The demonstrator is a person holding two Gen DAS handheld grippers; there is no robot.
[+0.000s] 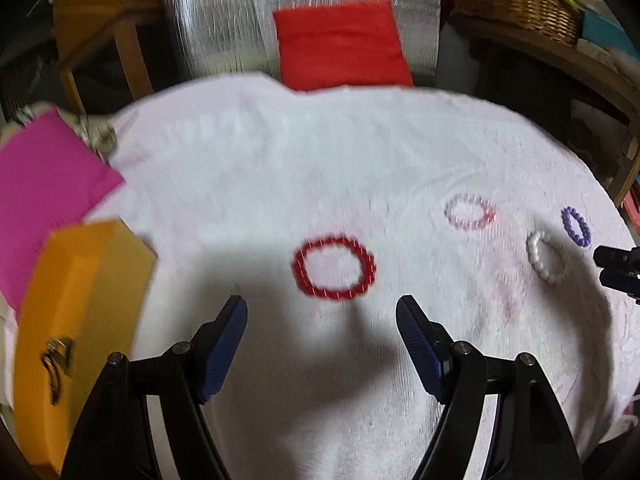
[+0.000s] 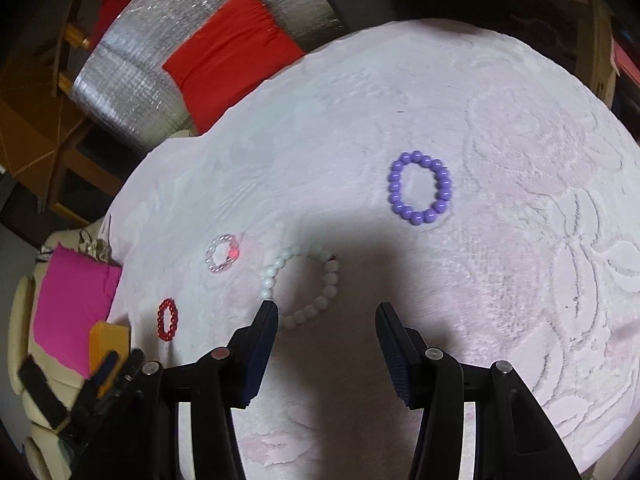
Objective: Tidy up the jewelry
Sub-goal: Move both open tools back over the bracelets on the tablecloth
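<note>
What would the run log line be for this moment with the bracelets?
left claw: open, empty, over red bracelet | right claw: open, empty, at white bracelet | purple bracelet, pink bracelet: on cloth, untouched

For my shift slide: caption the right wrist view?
Open right gripper above white bead bracelet on pale cloth; purple bracelet beyond.

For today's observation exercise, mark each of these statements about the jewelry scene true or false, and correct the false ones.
1. Four bead bracelets lie on the pale cloth. True: red bracelet, pink bracelet, white bracelet, purple bracelet.
2. The left tool grips the red bracelet. False: its jaws are open and empty, the bracelet lying ahead of them.
3. The purple bracelet sits inside the orange box. False: it lies on the cloth.
4. The right tool is empty. True.
</note>
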